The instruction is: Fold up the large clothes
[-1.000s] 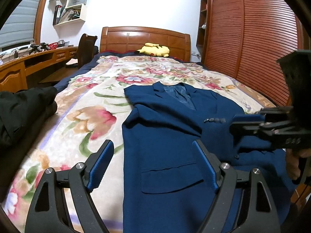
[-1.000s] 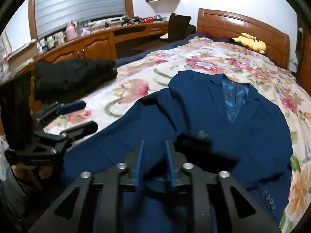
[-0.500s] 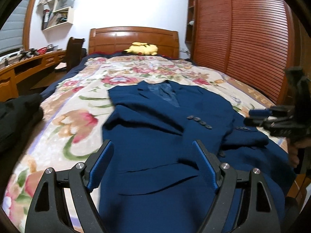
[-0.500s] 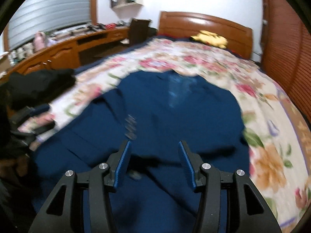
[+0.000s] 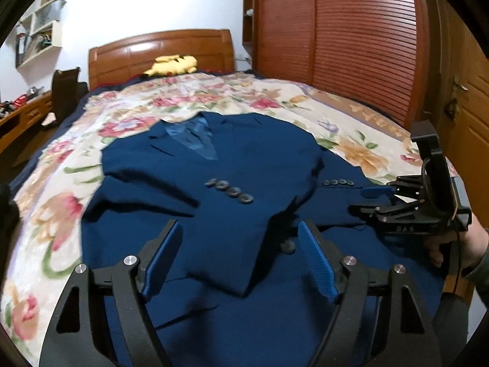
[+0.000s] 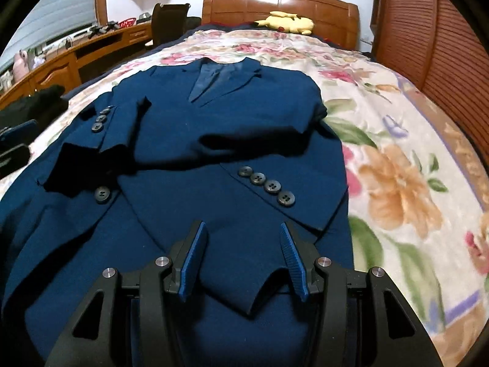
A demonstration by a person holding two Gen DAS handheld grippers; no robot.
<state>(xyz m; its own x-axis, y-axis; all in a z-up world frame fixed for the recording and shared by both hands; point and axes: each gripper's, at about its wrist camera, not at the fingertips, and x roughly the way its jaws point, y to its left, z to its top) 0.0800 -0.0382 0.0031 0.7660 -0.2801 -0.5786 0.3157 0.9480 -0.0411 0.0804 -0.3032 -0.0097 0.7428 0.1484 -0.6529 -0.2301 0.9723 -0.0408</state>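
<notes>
— Jacket (image 6: 214, 128), navy, lies face up on the floral bedspread (image 6: 397, 165), both sleeves crossed over its front. How will it handle?

— Soft but weighty, I'd judge; pinch the hem corners or shoulders, not the buttons (image 6: 269, 185).

— And the tongs?

— Left gripper (image 5: 240, 257) and right gripper (image 6: 241, 257) both hover low over the lower front, jaws spread, holding nothing.
</notes>
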